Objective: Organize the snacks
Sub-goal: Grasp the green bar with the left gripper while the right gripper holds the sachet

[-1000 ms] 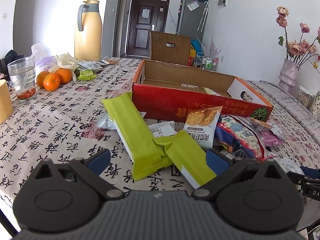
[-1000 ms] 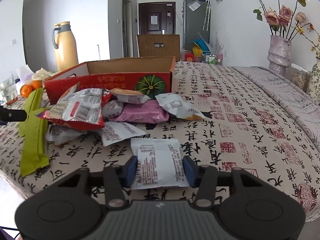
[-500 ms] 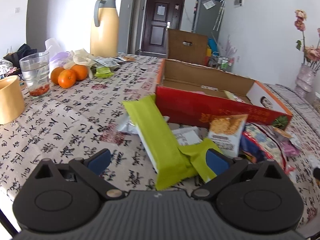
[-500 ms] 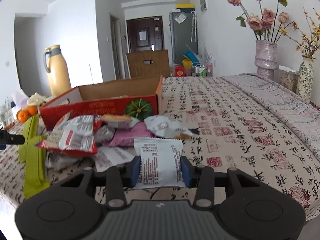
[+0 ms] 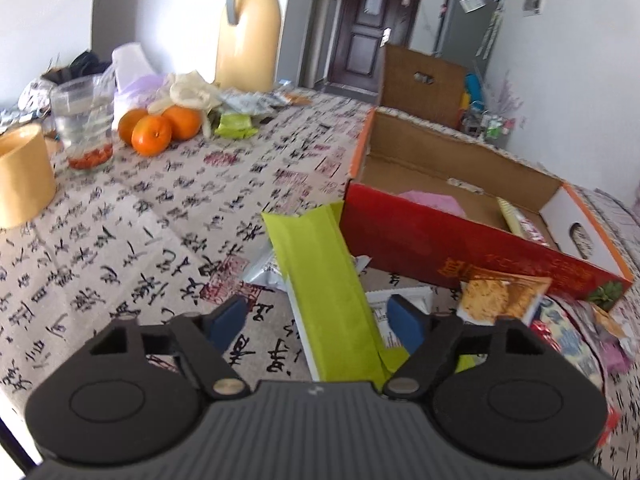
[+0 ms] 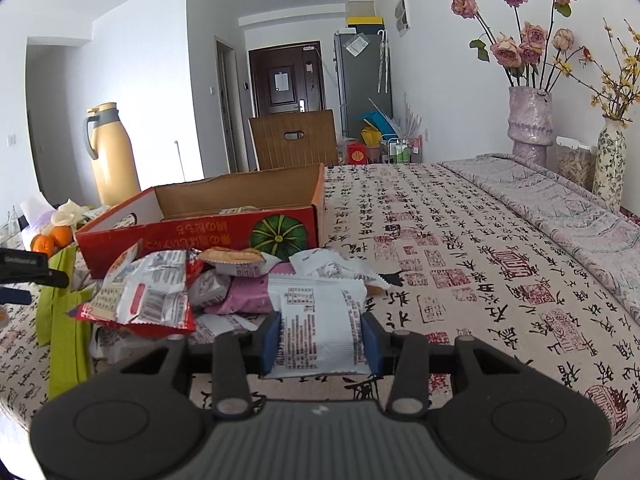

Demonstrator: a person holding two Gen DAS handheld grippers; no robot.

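Observation:
A red cardboard box stands open on the table, with a pink packet and other snacks inside; it also shows in the right wrist view. My left gripper is open, its fingers either side of a long green packet lying on the table. My right gripper is shut on a white snack packet and holds it above the table. A heap of snack packets lies in front of the box.
A yellow thermos, oranges, a glass and a yellow cup stand at the far left. Flower vases stand at the right. A wooden chair back is behind the box.
My right gripper has closed on the white packet and lifted it off the table. My left gripper has moved forward over the green packet, towards the box.

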